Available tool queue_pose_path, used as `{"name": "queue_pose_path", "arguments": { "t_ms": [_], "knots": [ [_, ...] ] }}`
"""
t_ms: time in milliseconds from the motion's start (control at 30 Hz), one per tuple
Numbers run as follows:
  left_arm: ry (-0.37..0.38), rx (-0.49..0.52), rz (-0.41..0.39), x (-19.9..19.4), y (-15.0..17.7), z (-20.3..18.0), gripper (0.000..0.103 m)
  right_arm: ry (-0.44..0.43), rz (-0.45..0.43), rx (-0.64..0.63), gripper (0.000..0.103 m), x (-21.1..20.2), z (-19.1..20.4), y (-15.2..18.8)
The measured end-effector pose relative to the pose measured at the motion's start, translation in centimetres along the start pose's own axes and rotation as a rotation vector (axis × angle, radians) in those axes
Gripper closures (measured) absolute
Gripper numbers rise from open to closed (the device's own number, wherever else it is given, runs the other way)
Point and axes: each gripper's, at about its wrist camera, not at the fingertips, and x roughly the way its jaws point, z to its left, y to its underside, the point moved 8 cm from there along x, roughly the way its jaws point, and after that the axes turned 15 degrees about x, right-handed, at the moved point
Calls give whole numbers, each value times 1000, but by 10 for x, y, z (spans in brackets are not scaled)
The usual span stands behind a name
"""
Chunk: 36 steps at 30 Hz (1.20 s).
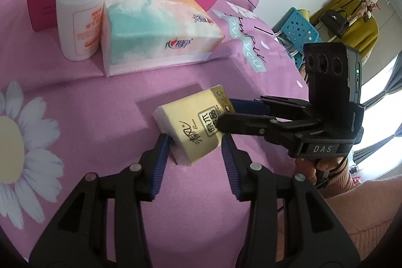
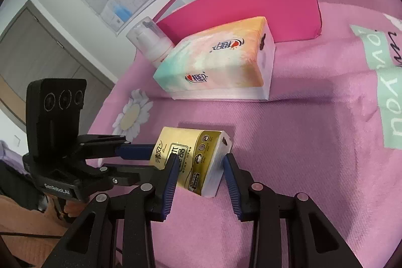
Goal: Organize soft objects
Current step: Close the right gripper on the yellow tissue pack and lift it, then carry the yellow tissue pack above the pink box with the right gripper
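both grippers' fingers close on the yellow tissue pack (image 1: 191, 127), left gripper (image 1: 196, 142) and right gripper (image 2: 199, 162).

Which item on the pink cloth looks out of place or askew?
The small yellow tissue pack sits tilted, one edge lifted off the pink cloth, gripped from two sides by the left claw and right claw. The large pastel tissue pack lies flat; the white pump bottle stands upright.

Glossy plastic-wrapped tissue pack (image 2: 193, 160) on matt pink cloth (image 2: 301, 167).
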Motion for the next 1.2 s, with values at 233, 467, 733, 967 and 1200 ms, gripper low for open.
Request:
{"name": "queue_pose_path", "arguments": {
  "t_ms": [233,467,733,967,1200],
  "knots": [
    [-17,35,-41,-15,-10,-5,58,0,-34,-34,67,-12,12,-8],
    [-40,62,-79,-30,-27,-6,58,-8,-70,-62,67,-21,24,-22],
    [-58,88,-110,-39,-45,-8,58,-24,-107,-76,67,-30,31,-37],
    [-68,104,-135,-46,-56,-8,58,-31,-135,-95,67,-38,36,-51],
    [-82,116,-154,-51,-66,-7,58,-37,-157,-108,67,-45,40,-61]
  ]
}}
